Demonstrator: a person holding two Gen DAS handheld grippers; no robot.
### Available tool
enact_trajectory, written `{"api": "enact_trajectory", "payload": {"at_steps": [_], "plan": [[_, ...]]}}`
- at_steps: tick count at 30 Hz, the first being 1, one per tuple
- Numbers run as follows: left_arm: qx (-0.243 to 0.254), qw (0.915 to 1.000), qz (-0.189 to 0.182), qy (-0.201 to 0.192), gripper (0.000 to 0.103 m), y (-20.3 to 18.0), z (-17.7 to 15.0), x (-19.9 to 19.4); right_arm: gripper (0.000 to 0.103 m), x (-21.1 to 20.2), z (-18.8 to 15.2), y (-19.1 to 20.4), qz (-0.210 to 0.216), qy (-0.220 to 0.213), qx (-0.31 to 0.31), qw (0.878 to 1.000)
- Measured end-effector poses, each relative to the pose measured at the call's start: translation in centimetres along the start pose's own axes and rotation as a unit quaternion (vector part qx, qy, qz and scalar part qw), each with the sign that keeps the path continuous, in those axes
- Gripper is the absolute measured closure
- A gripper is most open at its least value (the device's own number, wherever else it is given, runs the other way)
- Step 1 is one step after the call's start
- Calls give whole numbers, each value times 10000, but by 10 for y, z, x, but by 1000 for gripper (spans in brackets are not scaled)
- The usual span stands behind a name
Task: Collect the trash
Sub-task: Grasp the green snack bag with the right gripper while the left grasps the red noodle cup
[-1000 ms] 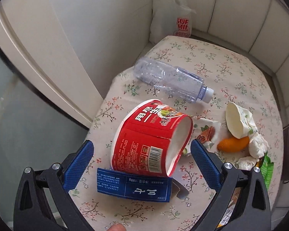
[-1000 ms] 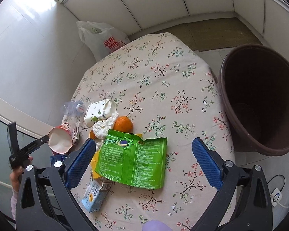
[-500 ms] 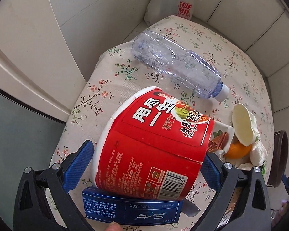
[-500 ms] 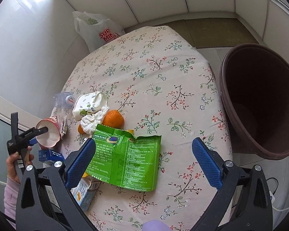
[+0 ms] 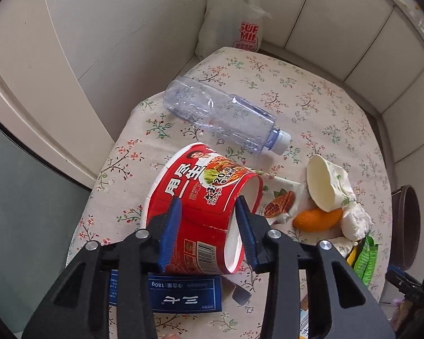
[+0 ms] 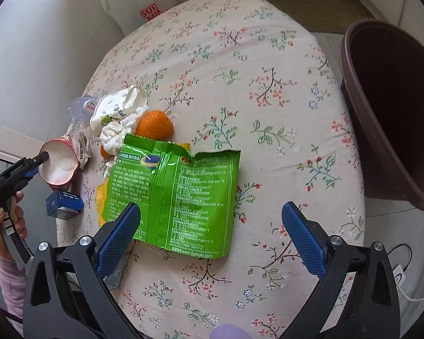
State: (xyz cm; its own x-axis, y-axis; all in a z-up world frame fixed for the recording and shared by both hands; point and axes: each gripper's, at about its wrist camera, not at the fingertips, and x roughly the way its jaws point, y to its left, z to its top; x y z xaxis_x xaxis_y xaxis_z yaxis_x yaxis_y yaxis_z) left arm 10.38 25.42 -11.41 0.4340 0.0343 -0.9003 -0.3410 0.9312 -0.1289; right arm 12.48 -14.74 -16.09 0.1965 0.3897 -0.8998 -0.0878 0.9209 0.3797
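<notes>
A red instant-noodle cup (image 5: 200,186) lies on its side on the floral table (image 5: 296,90). My left gripper (image 5: 207,203) is closing on it: one blue pad presses the outer wall, the other sits at the open mouth, and the rim is squeezed narrow. In the right wrist view the same cup (image 6: 60,166) is seen at the tip of the left gripper (image 6: 28,166), which a hand holds. My right gripper (image 6: 210,207) hangs open just above a torn green snack bag (image 6: 178,195), its pads clear of the bag.
A clear plastic bottle (image 5: 220,118), a blue box (image 5: 183,296), a nut packet (image 5: 282,200), a paper cup (image 5: 322,186), an orange (image 6: 155,124) and crumpled tissue (image 5: 353,220) lie nearby. A brown bin (image 6: 395,113) stands off the table's right edge. A white shopping bag (image 5: 234,19) sits behind.
The left gripper's jaws went from wide apart around the noodle cup to pinched on its wall. The right gripper has sunk closer to the green bag.
</notes>
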Motion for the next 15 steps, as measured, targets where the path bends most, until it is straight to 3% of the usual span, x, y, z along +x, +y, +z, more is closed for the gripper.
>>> {"api": "enact_trajectory", "payload": {"at_steps": [4, 9, 10, 11, 13, 14, 15], "plan": [[16, 9993, -274, -248, 92, -9, -5, -22, 7, 14, -7, 4, 169, 224, -61, 9996], [176, 9977, -404, -524, 102, -22, -10, -40, 11, 36, -16, 7, 440, 452, 34, 9980], [183, 9974, -436, -552, 103, -23, -10, -42, 20, 34, -18, 12, 393, 307, -90, 9987], [183, 9971, -455, -580, 103, -24, -11, -44, 44, 36, -18, 15, 384, 320, -183, 9986], [136, 9966, -466, -661, 103, -24, -11, -49, 57, 37, -20, 20, 360, 260, -230, 9987], [121, 9965, -479, -668, 103, -23, -11, -50, 76, 37, -21, 22, 403, 277, -260, 9985], [111, 9965, -500, -661, 103, -22, -10, -51, 83, 38, -21, 24, 452, 302, -264, 9982]]}}
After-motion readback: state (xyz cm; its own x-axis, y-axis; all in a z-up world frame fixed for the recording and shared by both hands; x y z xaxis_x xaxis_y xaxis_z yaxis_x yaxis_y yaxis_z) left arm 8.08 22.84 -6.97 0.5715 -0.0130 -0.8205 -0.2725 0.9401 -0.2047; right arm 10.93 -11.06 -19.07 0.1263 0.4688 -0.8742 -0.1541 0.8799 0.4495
